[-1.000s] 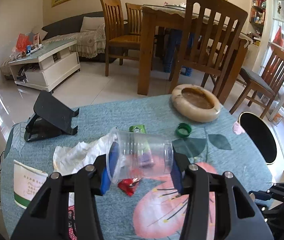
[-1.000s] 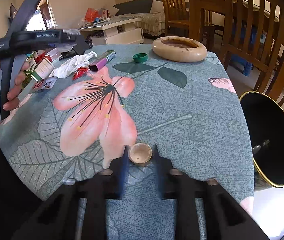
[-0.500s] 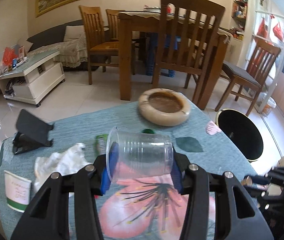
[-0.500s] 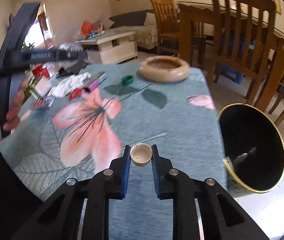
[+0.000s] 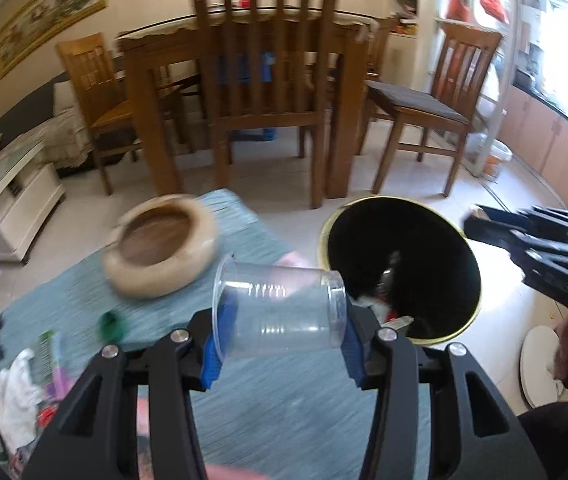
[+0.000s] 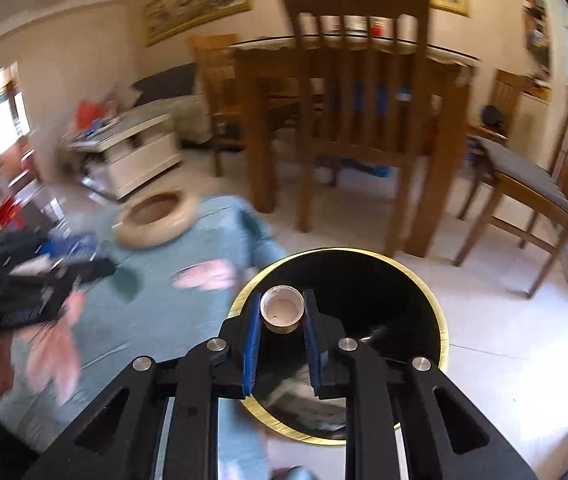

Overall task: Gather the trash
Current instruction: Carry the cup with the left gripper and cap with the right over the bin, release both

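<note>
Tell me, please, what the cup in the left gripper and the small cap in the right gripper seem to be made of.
Cup: probably thin clear plastic with a glossy finish; the pads and the tablecloth show through its ribbed wall. Small cap: likely plastic, pale and matt inside with a beige rim; the material is less certain.

You're in a home dining room: brown slatted wooden chairs (image 5: 264,60), dark wooden dining table (image 5: 152,48), gold-framed painting (image 5: 50,12).
</note>
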